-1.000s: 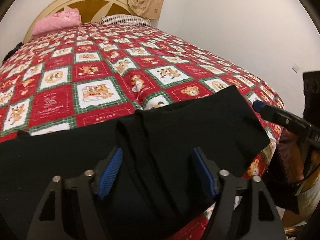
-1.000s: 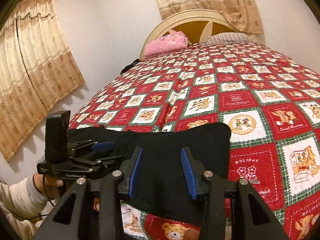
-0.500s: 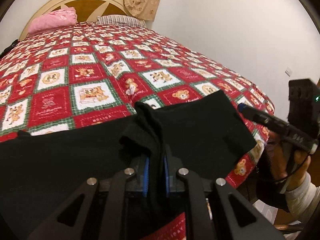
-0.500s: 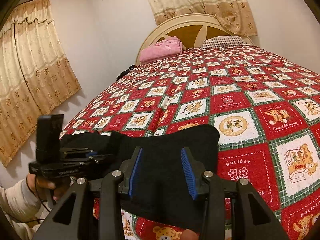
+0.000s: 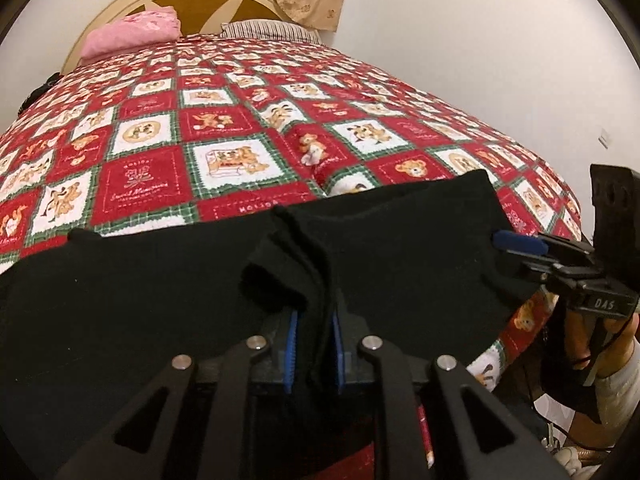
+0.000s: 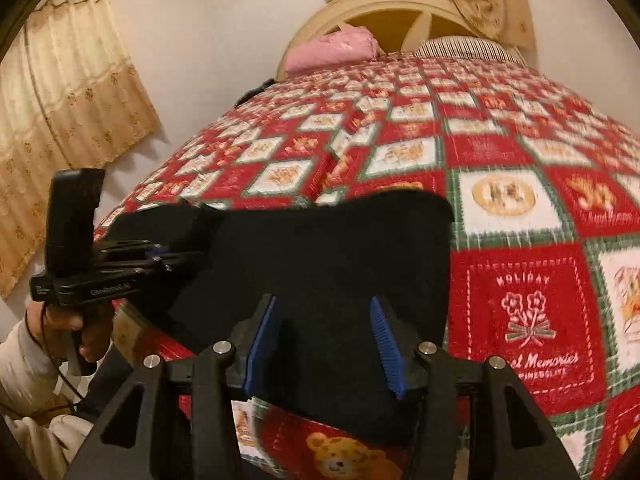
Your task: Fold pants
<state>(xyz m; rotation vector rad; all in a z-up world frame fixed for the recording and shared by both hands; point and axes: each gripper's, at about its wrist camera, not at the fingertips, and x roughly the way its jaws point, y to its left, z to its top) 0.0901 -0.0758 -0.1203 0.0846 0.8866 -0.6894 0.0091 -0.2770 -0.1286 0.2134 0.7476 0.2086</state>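
Black pants [image 5: 400,264] in left tool [image 5: 314,344]

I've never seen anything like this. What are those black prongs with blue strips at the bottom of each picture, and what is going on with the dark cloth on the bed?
No robot here: a person holds a hand-held two-finger gripper in each hand, and each one carries a wide-angle camera looking along its fingers. One picture comes from the left gripper, the other from the right gripper. The blue strips are their grip pads.

The black fabric pants lie across the near edge of the bed, on the red, green and white teddy-bear patchwork quilt. The left gripper is shut on a bunched fold of the pants. The right gripper is open, its fingers either side of the cloth, gripping nothing yet. A pink pillow sits at the cream headboard.
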